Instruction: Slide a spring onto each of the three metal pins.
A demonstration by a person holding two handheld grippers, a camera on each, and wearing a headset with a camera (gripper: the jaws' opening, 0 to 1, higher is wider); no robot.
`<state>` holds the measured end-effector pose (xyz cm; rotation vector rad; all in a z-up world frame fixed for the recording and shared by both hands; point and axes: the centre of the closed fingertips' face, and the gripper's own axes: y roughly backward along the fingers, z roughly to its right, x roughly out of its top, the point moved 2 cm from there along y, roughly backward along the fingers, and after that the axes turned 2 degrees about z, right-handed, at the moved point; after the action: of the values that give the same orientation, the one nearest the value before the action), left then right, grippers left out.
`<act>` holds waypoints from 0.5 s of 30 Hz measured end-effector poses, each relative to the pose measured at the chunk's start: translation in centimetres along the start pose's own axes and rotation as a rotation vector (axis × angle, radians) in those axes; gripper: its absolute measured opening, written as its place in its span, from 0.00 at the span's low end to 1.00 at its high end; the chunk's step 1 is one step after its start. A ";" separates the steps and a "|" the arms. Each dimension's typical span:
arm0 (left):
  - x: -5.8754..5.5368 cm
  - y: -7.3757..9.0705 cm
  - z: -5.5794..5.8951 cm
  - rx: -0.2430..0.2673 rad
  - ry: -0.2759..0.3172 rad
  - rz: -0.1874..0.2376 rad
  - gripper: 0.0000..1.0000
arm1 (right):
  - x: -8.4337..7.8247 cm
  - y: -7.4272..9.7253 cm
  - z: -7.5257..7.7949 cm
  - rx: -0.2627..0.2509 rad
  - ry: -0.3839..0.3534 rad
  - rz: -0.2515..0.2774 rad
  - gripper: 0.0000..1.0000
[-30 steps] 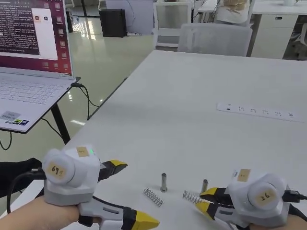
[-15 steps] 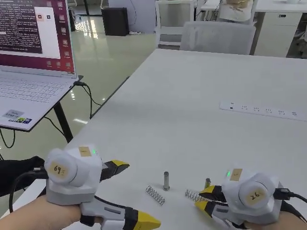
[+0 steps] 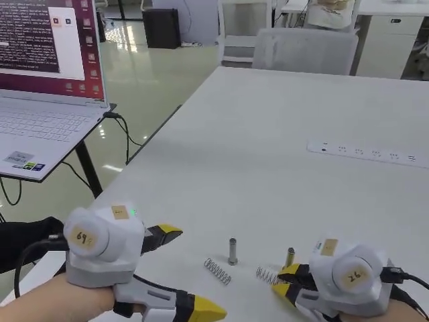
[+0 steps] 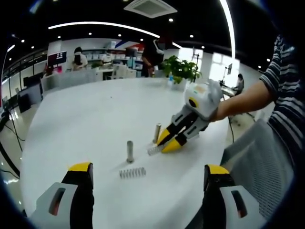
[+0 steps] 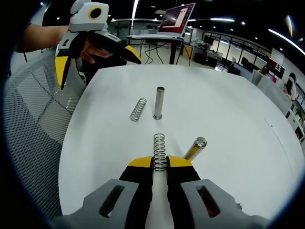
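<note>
Two metal pins stand on the white table (image 3: 268, 154): one upright (image 3: 232, 250) (image 5: 158, 102) (image 4: 129, 151), the other (image 3: 289, 257) (image 5: 195, 148) (image 4: 157, 132) close to my right gripper. My right gripper (image 3: 285, 280) (image 5: 159, 164) (image 4: 170, 141) is shut on the near end of a spring (image 5: 159, 148) (image 3: 266, 274) that lies flat, pointing between the pins. A second spring (image 3: 216, 270) (image 5: 138, 109) (image 4: 132, 172) lies loose beside the upright pin. My left gripper (image 3: 167, 233) (image 4: 148, 179) (image 5: 131, 55) is open and holds nothing, to the left of the loose spring.
A white power strip (image 3: 365, 155) lies further back on the right of the table. An open laptop (image 3: 40, 100) sits on a stand to the left, off the table. Chairs (image 3: 301, 50) stand at the far end. The table's left edge runs close to my left gripper.
My right gripper has edged slightly left toward the nearer pin, still holding the spring end. The left gripper has stayed open in place. The head camera shifted a little.
</note>
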<state>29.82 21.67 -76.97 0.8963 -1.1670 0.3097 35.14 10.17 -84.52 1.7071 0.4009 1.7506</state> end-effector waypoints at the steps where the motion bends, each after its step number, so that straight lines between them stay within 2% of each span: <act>1: 0.0 0.0 0.0 -0.002 0.000 0.001 0.93 | 0.1 0.2 -0.1 -0.003 0.012 0.002 0.08; 9: 0.1 0.0 0.2 -0.009 -0.002 0.001 0.93 | 1.2 2.2 -0.3 -0.006 0.013 0.042 0.08; 15: 0.0 -0.1 0.4 -0.013 0.000 0.002 0.93 | 1.2 4.0 -0.1 -0.002 0.028 0.048 0.08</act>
<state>29.60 21.30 -76.93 0.8838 -1.1681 0.3032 34.22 8.02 -81.07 1.7050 0.3736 1.8108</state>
